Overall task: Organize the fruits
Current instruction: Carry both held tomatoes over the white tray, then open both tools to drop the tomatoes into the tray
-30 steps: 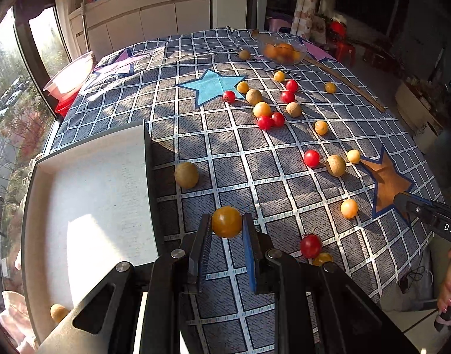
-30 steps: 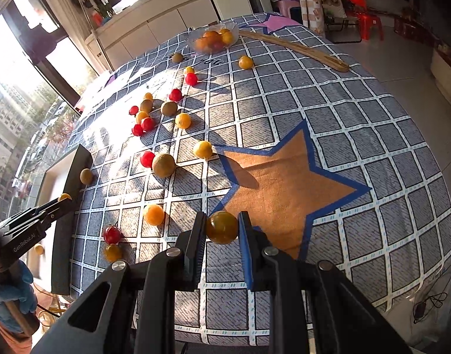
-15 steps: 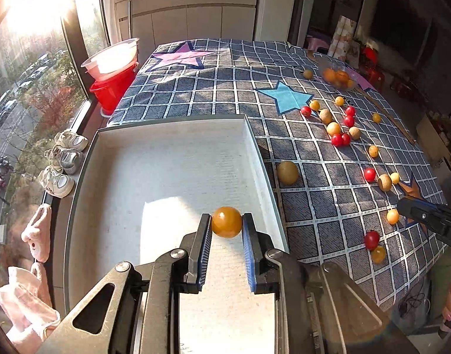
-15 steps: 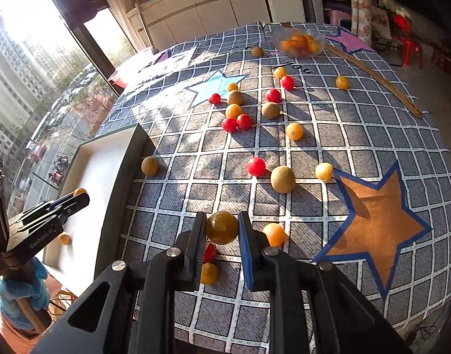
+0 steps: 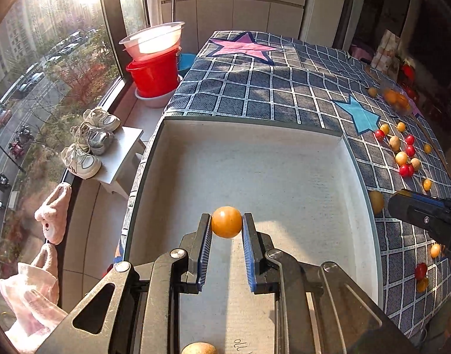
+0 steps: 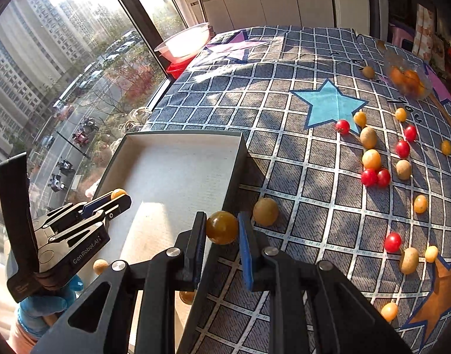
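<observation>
- Holding, L gripper [image 5: 226, 227]: pads clamped on an orange fruit [image 5: 226, 221], poised over the white tray [image 5: 254, 124], near its front half.
- Holding, R gripper [image 6: 222, 230]: pads clamped on an amber fruit [image 6: 221, 227], positioned at the tray's right wall [image 6: 235, 174], not yet over the floor.
- Loose stock: red, yellow and tan fruits scattered on the checked cloth [image 6: 284, 177] w/ stars; one tan fruit [image 6: 265, 211] sits just beside the tray wall.
- Step in hand (judgement): dropping fruit into tray. Do it well: lower close to the tray floor before opening, release gently so round fruit doesn't roll or bounce out; keep L clear so R can cross the wall w/o clipping it.
- L view only: tan fruit [image 5: 199, 348] already in tray at near edge; shoes [image 5: 89, 141] and red bucket [image 5: 154, 73] on the sill.
- R view only: L gripper from the side, blue glove [image 6: 48, 301] on its handle; small fruit [image 6: 101, 266] in tray; clear bowl of oranges [image 6: 409, 79] seen plainly.
</observation>
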Demonstrator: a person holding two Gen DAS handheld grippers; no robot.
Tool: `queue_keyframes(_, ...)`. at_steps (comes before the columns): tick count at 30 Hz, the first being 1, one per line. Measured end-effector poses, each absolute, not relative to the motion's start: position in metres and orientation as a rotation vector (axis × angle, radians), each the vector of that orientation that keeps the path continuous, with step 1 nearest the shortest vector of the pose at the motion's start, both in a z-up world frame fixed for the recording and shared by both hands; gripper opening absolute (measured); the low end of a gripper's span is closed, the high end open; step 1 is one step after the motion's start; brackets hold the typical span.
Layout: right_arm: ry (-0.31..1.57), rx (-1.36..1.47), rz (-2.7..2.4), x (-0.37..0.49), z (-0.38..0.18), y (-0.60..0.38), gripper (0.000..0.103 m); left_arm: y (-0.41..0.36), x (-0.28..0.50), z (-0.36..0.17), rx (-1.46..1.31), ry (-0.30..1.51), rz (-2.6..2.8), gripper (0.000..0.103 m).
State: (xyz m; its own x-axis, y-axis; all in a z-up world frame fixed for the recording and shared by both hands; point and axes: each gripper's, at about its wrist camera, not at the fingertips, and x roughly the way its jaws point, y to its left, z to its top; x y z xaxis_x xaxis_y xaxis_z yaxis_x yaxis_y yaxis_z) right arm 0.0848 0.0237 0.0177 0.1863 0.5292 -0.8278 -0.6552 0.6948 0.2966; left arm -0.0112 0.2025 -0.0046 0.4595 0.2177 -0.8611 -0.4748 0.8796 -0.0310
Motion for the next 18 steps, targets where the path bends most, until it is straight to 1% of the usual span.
queue_keyframes(6, 1.154, -0.163, 0.86, 0.099, -0.004, 0.07, 0.023, 0.215, -0.006, -0.02, -0.326, 1.06, 0.457, 0.022)
queue_keyframes(11, 1.172, -0.224, 0.84, 0.104, -0.023, 0.09, 0.023, 0.215, -0.001, -0.024, -0.327, 1.078, 0.461, 0.022)
queue_keyframes(18, 1.122, -0.358, 0.826, 0.095, -0.028, 0.108, 0.024, 0.209, 0.0, -0.024, -0.293, 1.089, 0.465, 0.022)
